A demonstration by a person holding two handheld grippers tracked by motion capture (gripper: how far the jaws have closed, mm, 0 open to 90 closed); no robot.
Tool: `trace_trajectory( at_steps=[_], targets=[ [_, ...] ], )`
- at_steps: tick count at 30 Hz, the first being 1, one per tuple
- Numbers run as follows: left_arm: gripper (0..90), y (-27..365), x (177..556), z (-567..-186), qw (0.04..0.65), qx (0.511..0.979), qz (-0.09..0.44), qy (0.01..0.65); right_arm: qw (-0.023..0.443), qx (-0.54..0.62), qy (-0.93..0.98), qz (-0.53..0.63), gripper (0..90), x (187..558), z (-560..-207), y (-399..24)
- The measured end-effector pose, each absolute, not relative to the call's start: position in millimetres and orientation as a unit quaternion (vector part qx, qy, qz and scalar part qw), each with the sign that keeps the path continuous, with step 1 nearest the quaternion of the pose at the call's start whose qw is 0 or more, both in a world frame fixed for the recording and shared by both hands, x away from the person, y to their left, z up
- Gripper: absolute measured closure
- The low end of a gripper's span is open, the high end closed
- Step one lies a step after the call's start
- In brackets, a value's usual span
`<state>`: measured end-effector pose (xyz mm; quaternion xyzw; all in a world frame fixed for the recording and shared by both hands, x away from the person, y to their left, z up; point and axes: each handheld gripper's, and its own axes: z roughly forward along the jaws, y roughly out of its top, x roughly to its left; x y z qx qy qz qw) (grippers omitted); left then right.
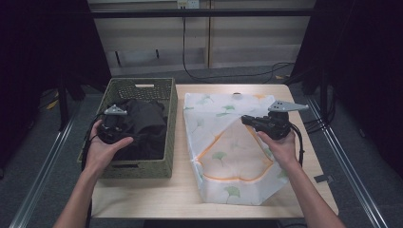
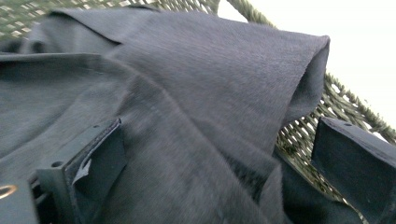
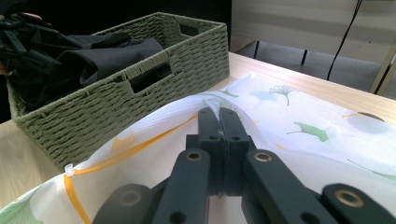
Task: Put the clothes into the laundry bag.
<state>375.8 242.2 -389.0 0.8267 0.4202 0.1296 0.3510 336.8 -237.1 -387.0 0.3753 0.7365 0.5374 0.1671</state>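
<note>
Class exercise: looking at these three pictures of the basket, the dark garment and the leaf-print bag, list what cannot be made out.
- Basket floor: high view, covered by the dark garment.
- What kind of garment it is: left gripper view, blurred folds crowd the frame.
- Inside of the leaf-print mesh bag: its fabric hides it.
- Fabric pinched by the right tool: right gripper view, jaws cover it.

Dark cloth [image 2: 196, 93] hides the basket's [image 2: 303, 135] floor.

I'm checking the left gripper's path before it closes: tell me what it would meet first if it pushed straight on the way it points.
The left gripper would most likely meet the dark cloth first, which is bunched between its open jaws. Behind the cloth is the green woven basket wall, though depth is hard to judge.
</note>
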Motion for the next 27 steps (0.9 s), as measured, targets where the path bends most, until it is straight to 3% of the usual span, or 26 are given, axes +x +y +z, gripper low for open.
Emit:
trace_trajectory(
  at_steps=[6,14,21,27],
  targets=[
    [2.2,221,393,-402,0.306,0.85,0.114,0.414,0.165,0.375,0.74,0.533,89.7,338,-390,-237],
    [2.0,227,418,-416,0.262,0.865,0.11,0.413,0.162,0.377,0.744,0.528,89.7,339,-394,-237],
    [0.0,215,414,-428,0.198,0.898,0.128,0.371,0.163,0.38,0.743,0.526,89.7,339,-395,-239],
    [0.0,211,414,-438,0.181,0.906,0.141,0.356,0.166,0.378,0.744,0.525,89.6,338,-395,-238]
  ],
)
